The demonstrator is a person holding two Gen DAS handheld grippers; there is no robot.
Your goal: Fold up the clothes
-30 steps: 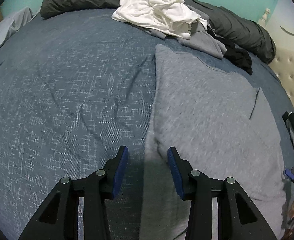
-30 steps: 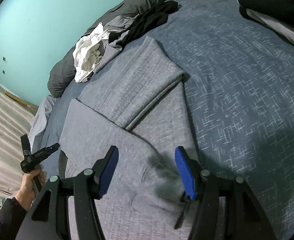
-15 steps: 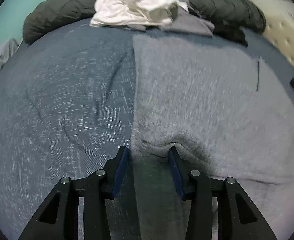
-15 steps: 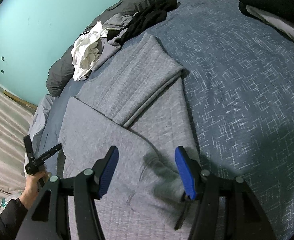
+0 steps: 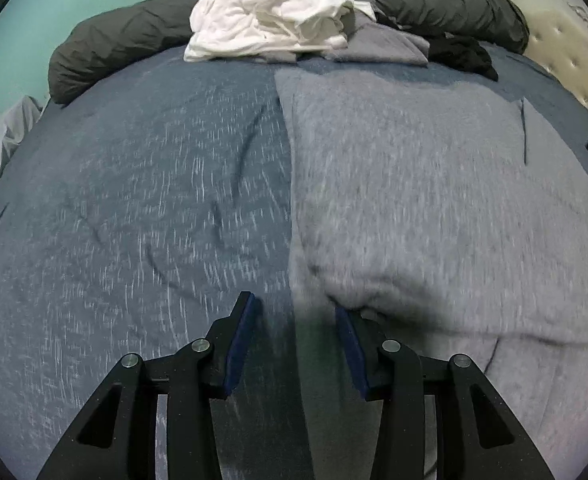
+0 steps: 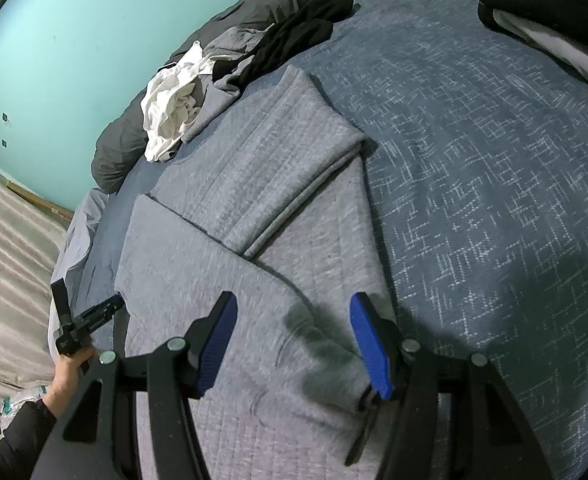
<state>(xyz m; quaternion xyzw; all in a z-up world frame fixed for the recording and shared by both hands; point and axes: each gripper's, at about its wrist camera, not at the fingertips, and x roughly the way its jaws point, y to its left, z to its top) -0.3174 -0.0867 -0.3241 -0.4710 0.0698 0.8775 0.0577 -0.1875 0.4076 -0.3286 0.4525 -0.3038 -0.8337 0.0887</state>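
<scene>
On blue bedspread: grey sweatshirt lying flat, sleeves folded in. Left gripper and right gripper both wide, empty, at near hem. Next, probably: pinching hem corners, folding upward.

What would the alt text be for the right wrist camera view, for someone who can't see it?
The right gripper, jaws open, hovers over a partly folded grey garment spread on a blue bedspread. A pile of white, grey and black clothes lies further back by a dark duvet roll, and the left gripper is at the garment's left edge.
</scene>
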